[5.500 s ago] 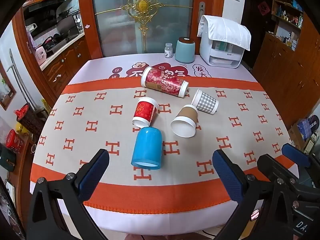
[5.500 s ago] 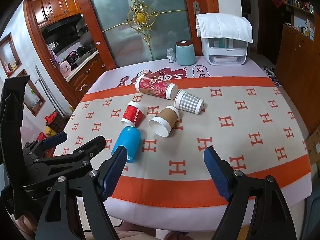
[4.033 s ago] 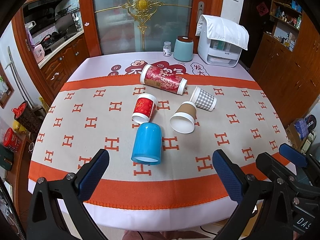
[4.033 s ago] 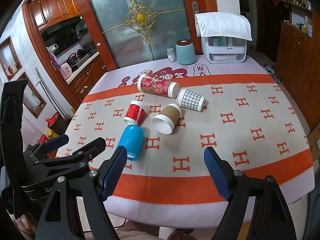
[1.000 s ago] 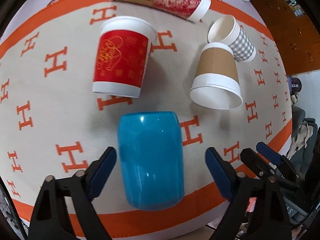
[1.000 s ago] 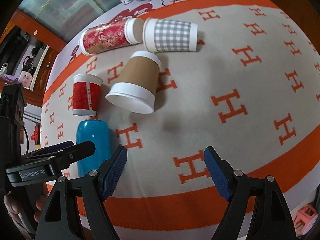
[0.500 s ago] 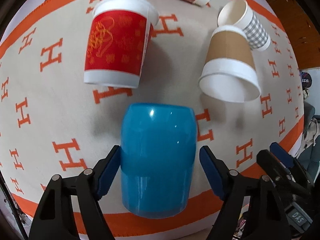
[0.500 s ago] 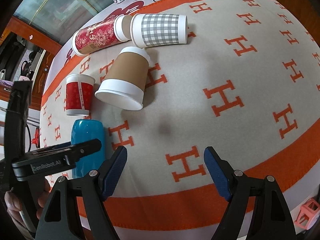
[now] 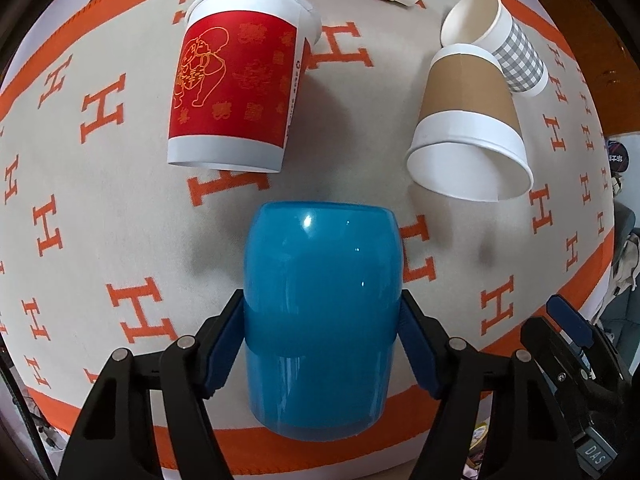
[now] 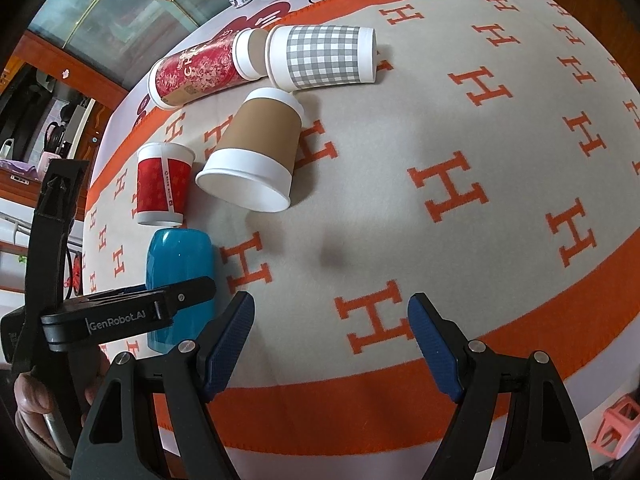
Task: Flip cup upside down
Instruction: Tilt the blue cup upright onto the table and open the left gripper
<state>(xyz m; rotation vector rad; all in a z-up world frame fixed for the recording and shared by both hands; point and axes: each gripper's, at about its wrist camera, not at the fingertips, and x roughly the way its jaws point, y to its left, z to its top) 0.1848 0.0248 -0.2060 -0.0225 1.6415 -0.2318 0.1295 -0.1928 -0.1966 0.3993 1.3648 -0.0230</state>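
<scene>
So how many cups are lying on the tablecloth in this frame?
5, all on their sides: blue cup between the left gripper's fingers, red cup beyond it, brown-sleeved cup to the right, grey checked cup behind that, and tall red patterned cup farthest. None seems hidden.

Glossy blue cup point(image 9: 320, 312) at six o'clock; red cup with gold drawings point(image 9: 236, 80) at eleven; brown-and-white cup point(image 9: 468, 120), grey-checked cup point(image 9: 516, 56) at two. Beige tablecloth point(image 9: 360, 120), orange H motifs.
</scene>
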